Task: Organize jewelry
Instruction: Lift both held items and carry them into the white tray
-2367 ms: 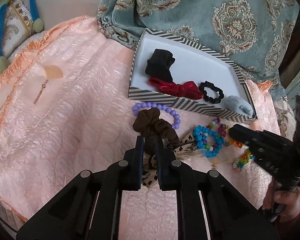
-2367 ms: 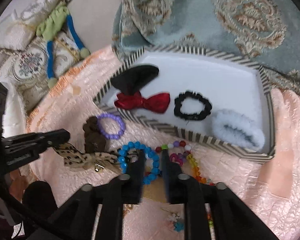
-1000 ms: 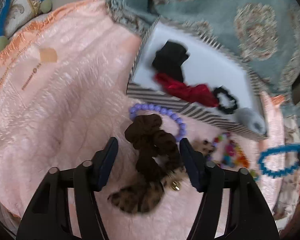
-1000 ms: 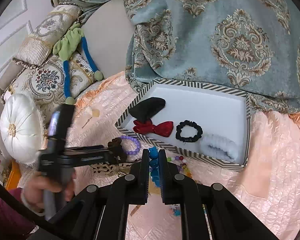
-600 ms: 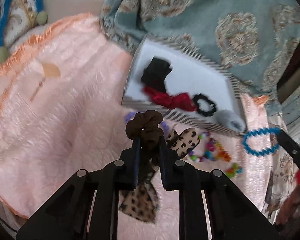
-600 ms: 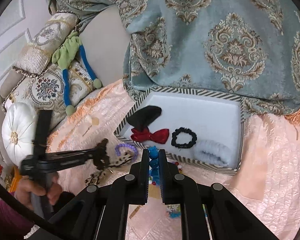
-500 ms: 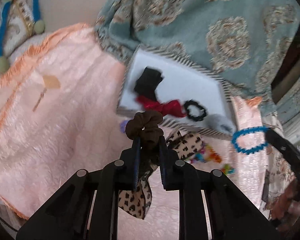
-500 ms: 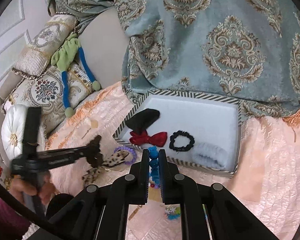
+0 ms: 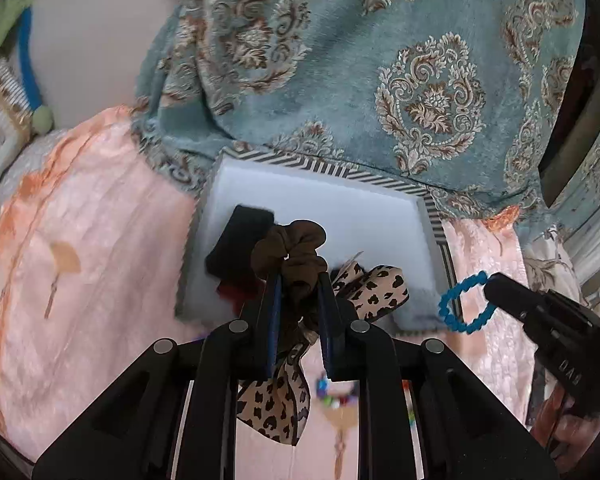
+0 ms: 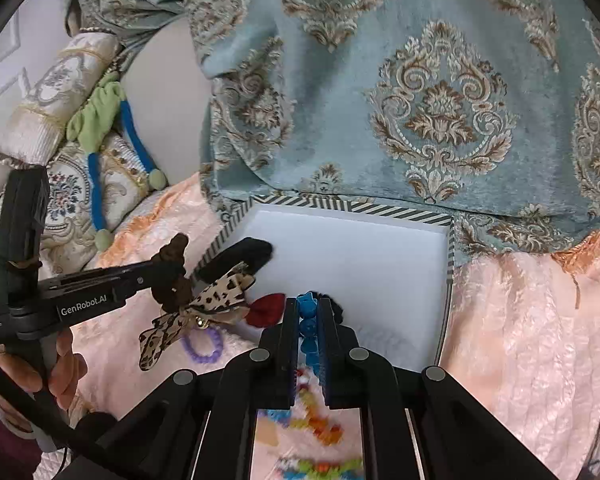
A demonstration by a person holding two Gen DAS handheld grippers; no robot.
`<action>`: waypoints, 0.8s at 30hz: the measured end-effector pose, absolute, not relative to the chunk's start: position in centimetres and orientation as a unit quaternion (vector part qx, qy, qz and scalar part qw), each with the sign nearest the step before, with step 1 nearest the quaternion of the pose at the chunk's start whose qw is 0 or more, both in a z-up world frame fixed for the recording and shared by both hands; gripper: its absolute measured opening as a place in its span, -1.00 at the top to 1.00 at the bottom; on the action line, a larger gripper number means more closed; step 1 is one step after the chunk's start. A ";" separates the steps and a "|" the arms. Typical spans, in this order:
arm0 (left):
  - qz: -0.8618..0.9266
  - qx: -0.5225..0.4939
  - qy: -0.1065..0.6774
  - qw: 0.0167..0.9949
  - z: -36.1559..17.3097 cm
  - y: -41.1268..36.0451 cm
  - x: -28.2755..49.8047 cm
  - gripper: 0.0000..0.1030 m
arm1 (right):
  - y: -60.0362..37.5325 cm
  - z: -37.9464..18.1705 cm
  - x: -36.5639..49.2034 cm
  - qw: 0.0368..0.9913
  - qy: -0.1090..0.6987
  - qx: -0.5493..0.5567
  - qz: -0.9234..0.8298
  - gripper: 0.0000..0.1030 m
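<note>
My left gripper (image 9: 298,280) is shut on a brown scrunchie (image 9: 290,246) with a leopard-print bow (image 9: 375,288), held in the air over the near edge of the white striped-rim box (image 9: 331,208). It also shows in the right wrist view (image 10: 172,276), with the bow (image 10: 216,296) hanging. My right gripper (image 10: 307,308) is shut on a blue bead bracelet (image 10: 307,322), also lifted near the box (image 10: 363,256); the bracelet (image 9: 461,304) hangs from its tip in the left view. A black hair piece (image 10: 240,258) and red bow (image 10: 266,310) lie in the box.
A purple bead bracelet (image 10: 204,346) and colourful bead bracelets (image 10: 319,432) lie on the pink quilt (image 9: 80,260). A teal patterned blanket (image 10: 419,100) lies behind the box. Pillows (image 10: 68,184) sit at the far left.
Both grippers have lifted their items off the quilt and moved forward toward the box. The scrunchie with bow and the blue bracelet now hang in the air near its front edge.
</note>
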State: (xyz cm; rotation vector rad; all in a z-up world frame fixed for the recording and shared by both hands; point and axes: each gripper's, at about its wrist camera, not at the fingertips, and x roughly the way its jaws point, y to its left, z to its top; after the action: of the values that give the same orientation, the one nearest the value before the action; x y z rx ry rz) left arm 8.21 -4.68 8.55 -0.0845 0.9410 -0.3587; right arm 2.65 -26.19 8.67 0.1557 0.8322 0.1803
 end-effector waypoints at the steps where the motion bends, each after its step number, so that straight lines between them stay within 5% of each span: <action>1: -0.171 -0.037 0.452 0.875 8.4 -5.2 8.9 0.69 | -26.3 8.3 3.4 0.907 0.406 0.077 0.085 0.85; 24: -0.131 -0.006 0.497 0.858 -0.4 -10.0 20.7 0.69 | -33.1 -2.3 11.5 0.869 0.485 0.093 -0.011 0.85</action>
State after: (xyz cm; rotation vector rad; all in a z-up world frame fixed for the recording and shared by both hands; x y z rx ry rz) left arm 20.74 -10.02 -0.36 -0.0127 1.0437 -0.2750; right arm 11.50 -33.15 -2.25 0.1944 1.0147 -0.0225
